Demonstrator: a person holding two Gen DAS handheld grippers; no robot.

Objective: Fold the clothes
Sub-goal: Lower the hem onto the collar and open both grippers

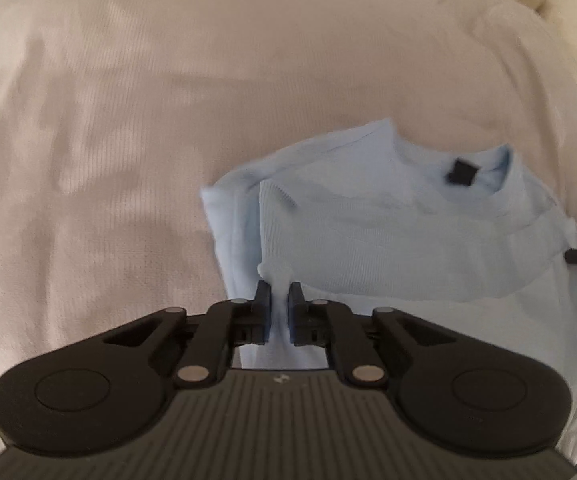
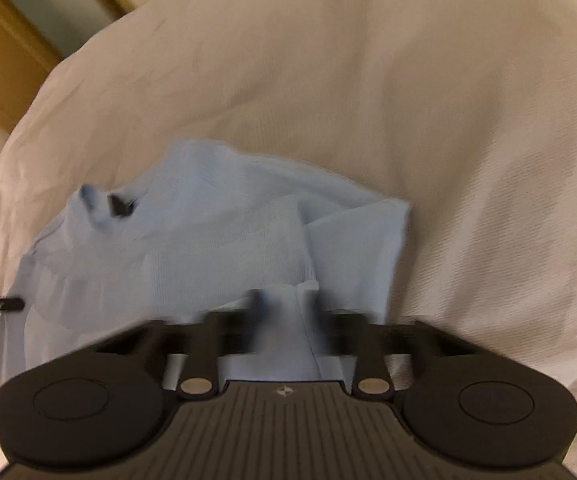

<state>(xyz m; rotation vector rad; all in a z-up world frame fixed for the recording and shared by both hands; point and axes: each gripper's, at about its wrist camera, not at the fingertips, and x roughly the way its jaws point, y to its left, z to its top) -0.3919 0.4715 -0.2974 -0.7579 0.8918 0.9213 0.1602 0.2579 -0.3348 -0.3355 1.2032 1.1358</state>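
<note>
Left wrist view: the left gripper (image 1: pixel 279 285) pinches a bunched edge of the pale blue shirt (image 1: pixel 400 216), which spreads ahead and right of its fingers on the white bedsheet (image 1: pixel 128 120). Right gripper (image 2: pixel 284 296) is blurred, fabric clamped between its fingers.

the left gripper (image 1: pixel 279 290) has its jaws nearly together, pinching a fold of cloth between the blue pads (image 1: pixel 263 304). the right gripper (image 2: pixel 284 304), blurred, likewise clamps cloth between its fingers.
</note>
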